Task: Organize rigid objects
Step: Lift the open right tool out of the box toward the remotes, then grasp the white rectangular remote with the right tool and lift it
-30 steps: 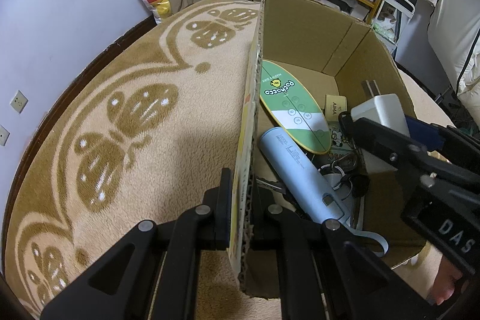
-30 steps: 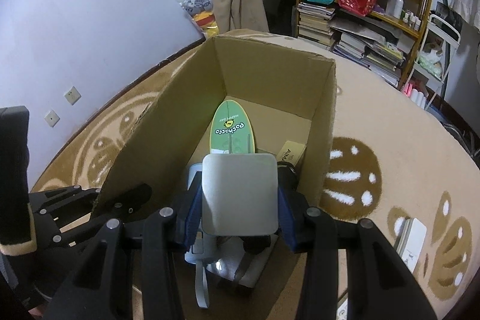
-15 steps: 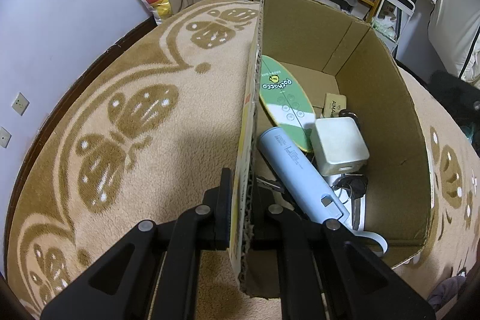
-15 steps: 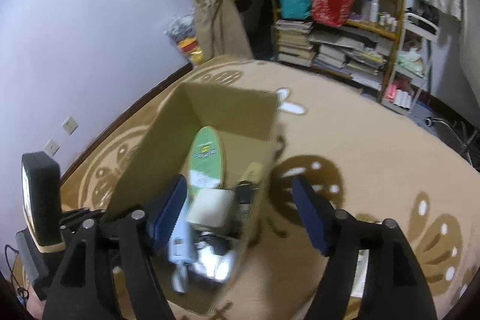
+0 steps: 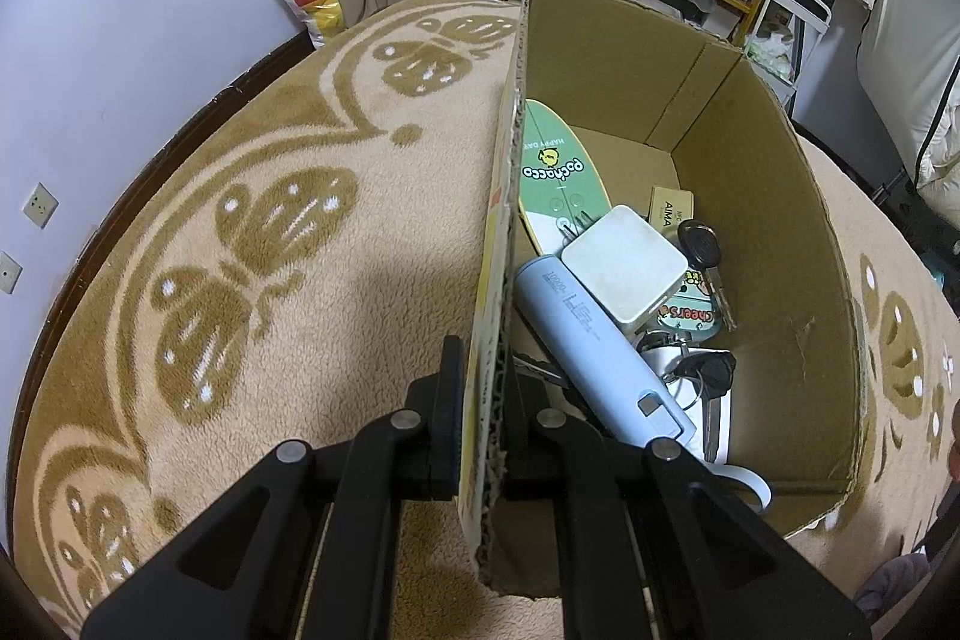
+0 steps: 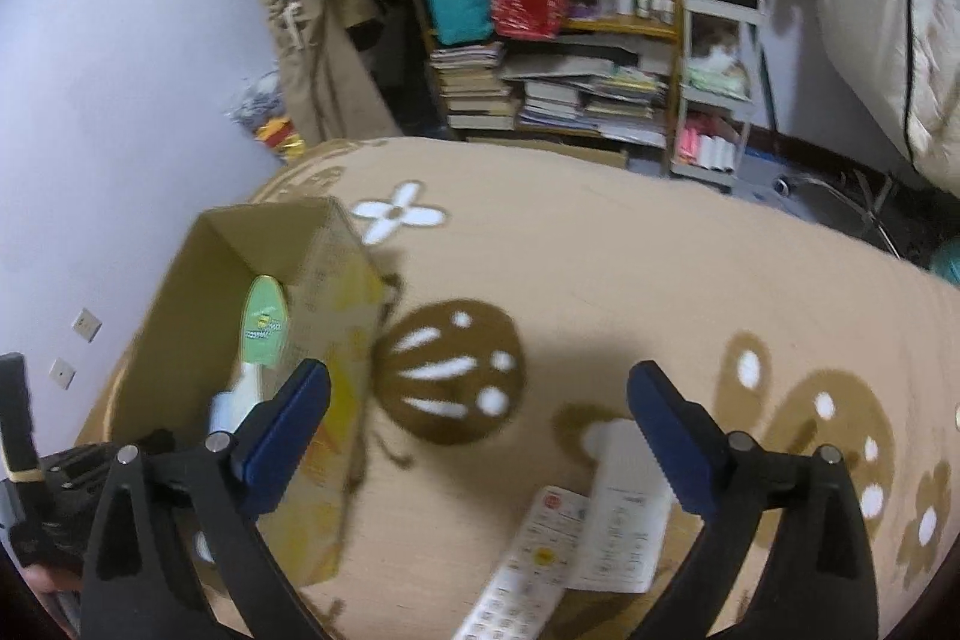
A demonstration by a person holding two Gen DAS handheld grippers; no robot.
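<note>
Left tongs (image 5: 485, 412) are clamped on the near side wall of the cardboard box (image 5: 774, 244), one finger outside it and one inside, so the wall sits pinched between them. Right tongs (image 6: 479, 418) have just been opening and now stand spread wide with nothing between the blue pads (image 6: 288, 418), hanging over the carpet to the right of the box.

Going big to small: the beige carpet (image 5: 252, 244) with brown butterfly and flower shapes covers the floor, and the open-topped box sits on it. Inside the box there's a green oval board (image 5: 555, 172) leaning along the left wall, a long pale blue cylinder (image 5: 585, 334) lying beside it, and a white square block (image 5: 624, 271) resting on top of the pile, touching the cylinder. Next to that are a small tan carton (image 5: 671, 208), a "cheers" sticker (image 5: 690, 313) and some black-headed keys (image 5: 699, 244).

Out on the carpet below the right tongs lie a white remote (image 6: 528, 556) and a white printed slip (image 6: 624, 520) just beside it, edges overlapping; that view is blurry
</note>
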